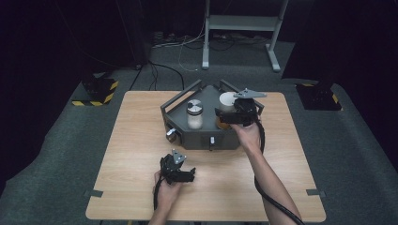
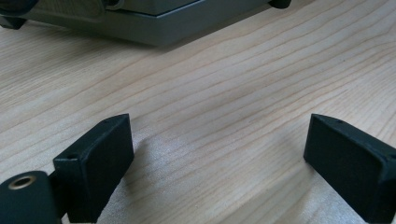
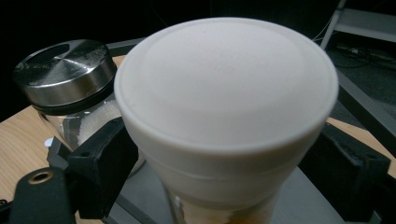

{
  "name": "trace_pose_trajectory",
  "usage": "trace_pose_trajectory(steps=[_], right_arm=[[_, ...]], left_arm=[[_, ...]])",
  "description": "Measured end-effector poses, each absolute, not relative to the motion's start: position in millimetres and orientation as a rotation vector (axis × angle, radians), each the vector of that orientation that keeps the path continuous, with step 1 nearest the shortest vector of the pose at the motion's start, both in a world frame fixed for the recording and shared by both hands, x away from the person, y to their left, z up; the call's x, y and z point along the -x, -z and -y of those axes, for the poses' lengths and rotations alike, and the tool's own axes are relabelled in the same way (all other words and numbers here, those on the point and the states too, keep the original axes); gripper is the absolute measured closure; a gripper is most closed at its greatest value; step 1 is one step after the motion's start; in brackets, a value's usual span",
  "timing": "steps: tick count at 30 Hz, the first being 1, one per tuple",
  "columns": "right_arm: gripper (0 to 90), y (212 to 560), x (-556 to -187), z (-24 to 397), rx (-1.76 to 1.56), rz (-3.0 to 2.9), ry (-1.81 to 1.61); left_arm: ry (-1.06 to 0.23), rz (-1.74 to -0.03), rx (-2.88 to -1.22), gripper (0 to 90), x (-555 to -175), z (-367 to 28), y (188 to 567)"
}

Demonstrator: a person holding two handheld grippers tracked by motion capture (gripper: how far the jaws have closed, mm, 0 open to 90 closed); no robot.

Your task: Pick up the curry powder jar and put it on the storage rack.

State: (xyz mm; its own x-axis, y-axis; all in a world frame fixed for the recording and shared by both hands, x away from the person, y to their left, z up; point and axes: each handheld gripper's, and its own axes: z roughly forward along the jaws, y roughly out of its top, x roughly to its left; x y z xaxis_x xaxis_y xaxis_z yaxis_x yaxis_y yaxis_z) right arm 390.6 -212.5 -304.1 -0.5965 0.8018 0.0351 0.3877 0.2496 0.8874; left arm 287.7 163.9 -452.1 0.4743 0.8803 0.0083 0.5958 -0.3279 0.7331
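Our right hand-held gripper [image 3: 219,154] straddles the white-lidded jar [image 3: 226,107] in the grey tray [image 1: 180,105], jaws apart, not yet gripping; left hand-held gripper [image 2: 219,158] waits open, empty.

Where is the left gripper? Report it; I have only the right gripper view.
Observer: The left gripper sits low over the table, on the person's side of the grey tray.
Operator: Give me its jaws.
Observer: They are open with nothing between them, just bare wood below.
Operator: Now describe the tray's front.
Observer: A silver knob sticks out near its front left corner in the high view.
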Motion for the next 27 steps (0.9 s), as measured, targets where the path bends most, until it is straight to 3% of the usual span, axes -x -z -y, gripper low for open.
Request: trace_pose_trajectory(steps=[27], right_arm=[[15.1, 315, -373, 238, -1.084, -2.087, -1.347]], left_arm=[[-0.547, -1.222, -2.052, 7.3, -288, -163, 452]])
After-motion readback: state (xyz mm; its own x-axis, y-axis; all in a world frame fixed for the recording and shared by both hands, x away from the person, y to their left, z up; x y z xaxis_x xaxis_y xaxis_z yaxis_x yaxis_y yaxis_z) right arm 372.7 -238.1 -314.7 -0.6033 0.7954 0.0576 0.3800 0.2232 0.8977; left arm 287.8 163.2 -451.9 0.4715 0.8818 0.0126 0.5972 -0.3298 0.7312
